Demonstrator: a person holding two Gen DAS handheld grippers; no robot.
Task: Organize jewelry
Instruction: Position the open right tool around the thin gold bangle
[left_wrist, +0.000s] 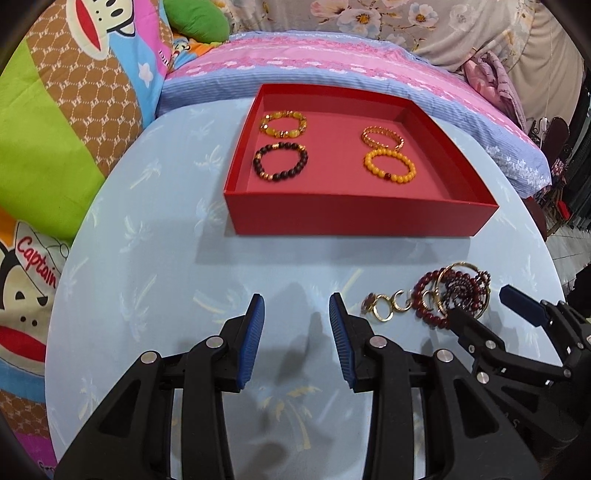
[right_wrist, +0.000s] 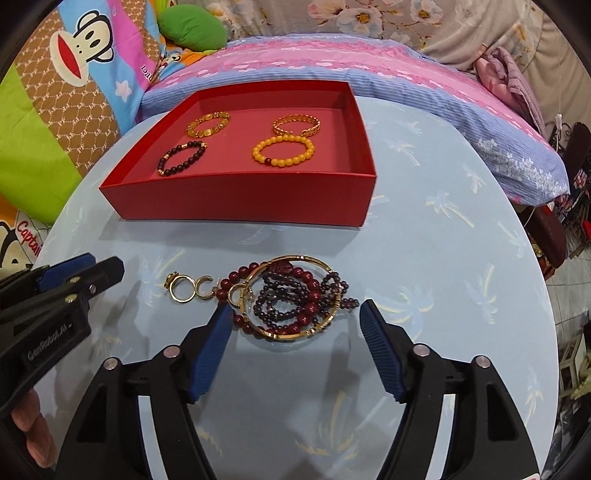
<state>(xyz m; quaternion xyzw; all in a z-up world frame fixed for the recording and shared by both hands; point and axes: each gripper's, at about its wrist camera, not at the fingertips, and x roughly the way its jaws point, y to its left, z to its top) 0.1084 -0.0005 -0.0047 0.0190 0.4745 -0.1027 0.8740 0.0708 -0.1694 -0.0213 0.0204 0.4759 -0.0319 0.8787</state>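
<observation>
A red tray (left_wrist: 354, 218) (right_wrist: 236, 206) on the light blue table holds several bracelets: an amber one (left_wrist: 283, 123), a dark beaded one (left_wrist: 280, 161), a gold chain one (left_wrist: 382, 137) and a yellow beaded one (left_wrist: 389, 167) (right_wrist: 283, 150). A heap of loose jewelry (right_wrist: 291, 299) (left_wrist: 450, 295) lies in front of the tray: a gold bangle, dark red and purple bead strands, gold rings (right_wrist: 184, 288). My right gripper (right_wrist: 295, 317) (left_wrist: 476, 306) is open around the heap, low over the table. My left gripper (left_wrist: 297, 314) is open and empty, left of the heap.
The round table (left_wrist: 147, 258) stands against a bed with a pink and blue quilt (left_wrist: 332, 55). Cartoon-print pillows (left_wrist: 55, 129) and a green cushion (left_wrist: 199, 18) press at the left edge. Room clutter shows past the right edge.
</observation>
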